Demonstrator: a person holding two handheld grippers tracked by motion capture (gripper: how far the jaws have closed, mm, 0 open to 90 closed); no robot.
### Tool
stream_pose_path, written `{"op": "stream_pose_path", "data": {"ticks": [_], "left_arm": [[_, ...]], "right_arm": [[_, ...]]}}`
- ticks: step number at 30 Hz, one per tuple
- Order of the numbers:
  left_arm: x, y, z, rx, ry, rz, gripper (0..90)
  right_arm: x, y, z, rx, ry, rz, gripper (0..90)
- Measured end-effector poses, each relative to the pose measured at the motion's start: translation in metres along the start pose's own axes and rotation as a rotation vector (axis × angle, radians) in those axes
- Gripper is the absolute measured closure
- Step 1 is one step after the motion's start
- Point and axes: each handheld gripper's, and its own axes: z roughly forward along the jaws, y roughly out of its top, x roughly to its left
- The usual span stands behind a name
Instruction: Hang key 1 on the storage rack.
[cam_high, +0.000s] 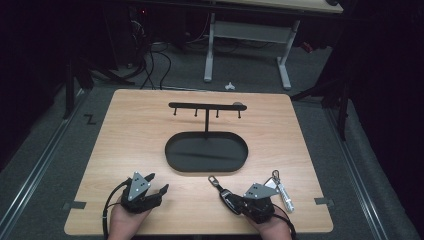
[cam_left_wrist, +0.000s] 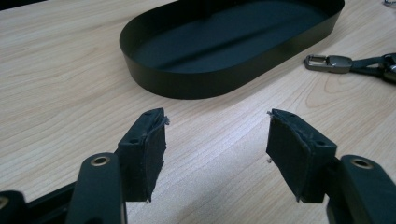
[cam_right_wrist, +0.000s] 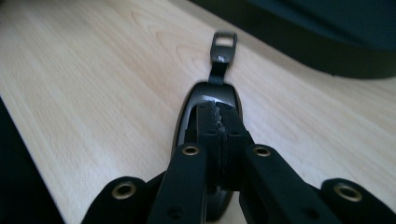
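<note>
A black car key fob (cam_high: 229, 198) with a short strap and a metal clasp (cam_high: 214, 179) lies on the wooden table, just in front of the black oval tray (cam_high: 172, 160). My right gripper (cam_high: 240, 203) sits at its near end. In the right gripper view the jaws (cam_right_wrist: 217, 112) are pressed together with their tips over the fob (cam_right_wrist: 187, 114), which shows on both sides of them; the clasp (cam_right_wrist: 224, 44) points away. My left gripper (cam_high: 157, 183) rests at the front left, open. Its pads (cam_left_wrist: 149, 149) stand apart over bare wood, facing the tray (cam_left_wrist: 187, 86).
A thin post rises from the tray to a black bar with small hooks (cam_high: 206, 106). A second key ring with a pale cylinder (cam_high: 284, 193) lies right of my right gripper. The table's front edge is close behind both hands. A desk frame stands beyond the table.
</note>
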Motion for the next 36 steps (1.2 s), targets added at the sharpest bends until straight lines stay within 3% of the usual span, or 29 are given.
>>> {"op": "stream_pose_path", "data": {"ticks": [3, 7, 10, 17, 28, 36], "left_arm": [[-0.001, 0.0, -0.001, -0.001, 0.005, 0.013, 37.8], [-0.001, 0.0, -0.003, -0.008, 0.004, 0.004, 37.8], [-0.002, 0.0, -0.002, -0.004, 0.002, 0.021, 37.7], [0.003, -0.001, -0.002, 0.0, 0.001, 0.013, 37.7], [0.003, -0.001, -0.002, 0.005, 0.003, 0.024, 37.7], [0.004, 0.0, -0.003, -0.006, -0.001, 0.025, 37.7]], "right_arm": [[0.002, -0.009, -0.007, 0.021, -0.026, -0.033, 89.0], [0.002, -0.012, -0.008, -0.01, -0.027, -0.02, 89.0], [0.005, -0.008, -0.003, -0.014, -0.025, -0.023, 89.0], [0.004, -0.014, 0.003, 0.04, -0.06, -0.069, 89.0], [-0.021, -0.024, -0.011, 0.055, -0.108, 0.027, 89.1], [-0.016, -0.028, -0.019, 0.069, -0.095, 0.05, 89.0]]}}
